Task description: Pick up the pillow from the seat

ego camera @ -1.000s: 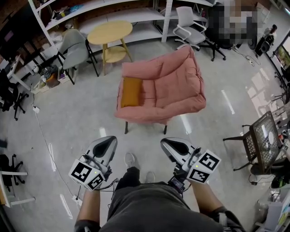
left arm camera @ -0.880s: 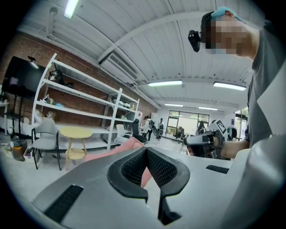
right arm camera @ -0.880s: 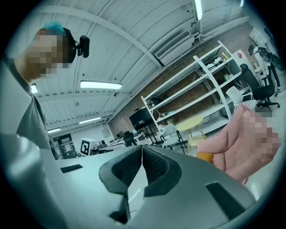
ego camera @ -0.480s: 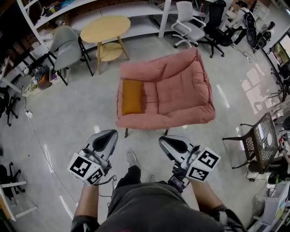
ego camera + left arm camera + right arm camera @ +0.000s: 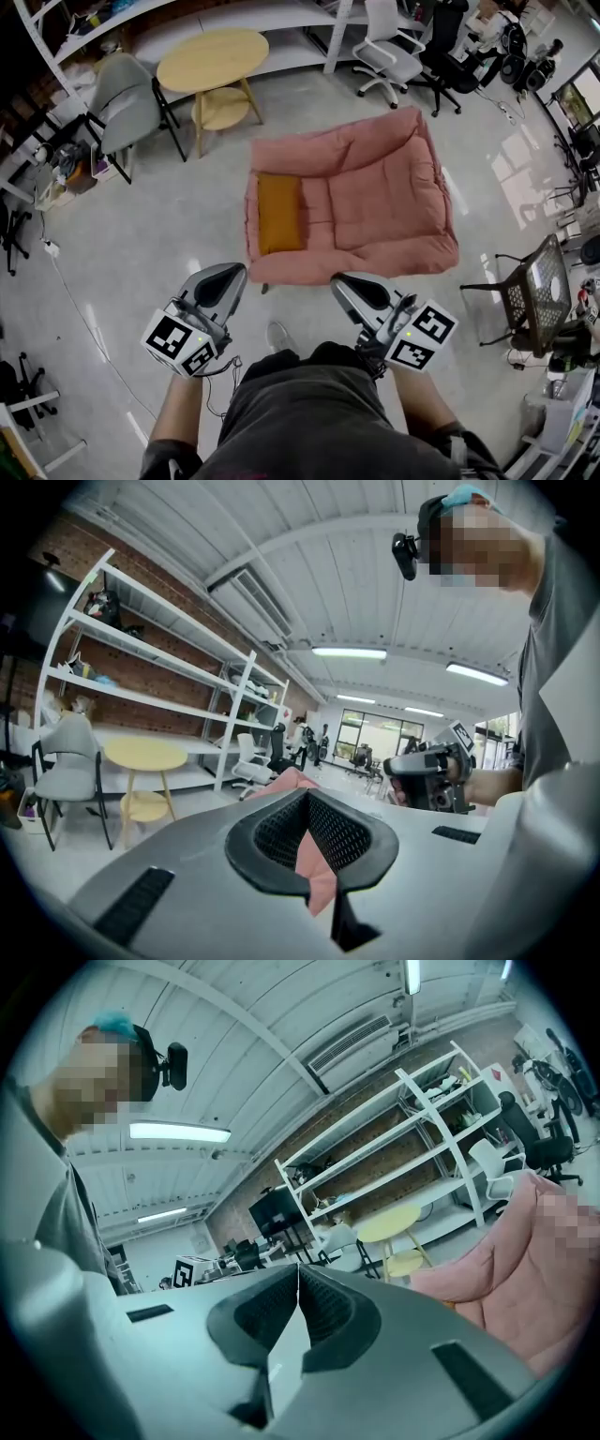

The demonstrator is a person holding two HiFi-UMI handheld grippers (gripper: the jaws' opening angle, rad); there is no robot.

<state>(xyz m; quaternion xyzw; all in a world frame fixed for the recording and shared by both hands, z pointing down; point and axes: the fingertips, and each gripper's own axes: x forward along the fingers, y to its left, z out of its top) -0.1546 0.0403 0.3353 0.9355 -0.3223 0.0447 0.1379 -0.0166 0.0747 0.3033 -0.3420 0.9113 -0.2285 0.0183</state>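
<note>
- Pillow [image 5: 279,213], mustard-orange, lies flat on the left side of the pink armchair [image 5: 384,192]. Its long side runs along the left armrest, and its front end stops short of the seat's front edge.
- Left gripper [image 5: 231,273] hangs just in front of the armchair's front edge, pads pressed together, nothing between them.
- Right gripper [image 5: 343,281] hangs level with it, tips touching, empty as well.
- Bare grey floor [image 5: 159,234] lies open on the armchair's left and right.
- Round yellow table [image 5: 200,58] and a grey chair [image 5: 127,98] stand behind-left, well apart from the pillow.
- Black mesh chair [image 5: 534,300] stands off to the right.
- Thin cable [image 5: 80,295] trails across the floor on the left.
- Marker cubes [image 5: 180,344] show black-and-white squares; any other print is too small to read.
</note>
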